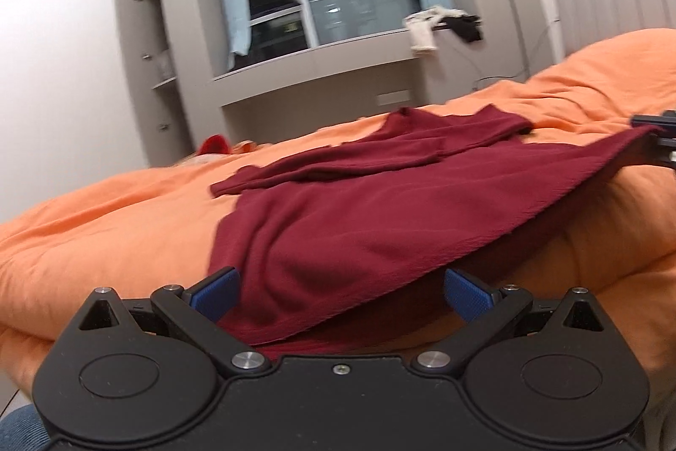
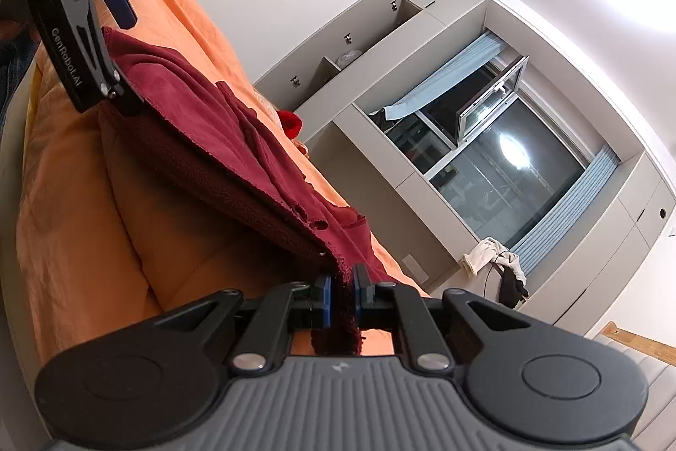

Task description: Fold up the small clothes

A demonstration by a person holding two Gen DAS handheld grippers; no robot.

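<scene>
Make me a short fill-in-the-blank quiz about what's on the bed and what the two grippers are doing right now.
1. The dark red garment lies on an ____ quilt.
2. The right gripper is ____ on the garment's edge.
3. The left gripper has its jaws ____, with cloth lying between them.

Missing words: orange; shut; open

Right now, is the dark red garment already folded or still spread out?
Mostly spread: the dark red garment lies open across the orange bedding, one corner lifted by the right gripper.
</scene>
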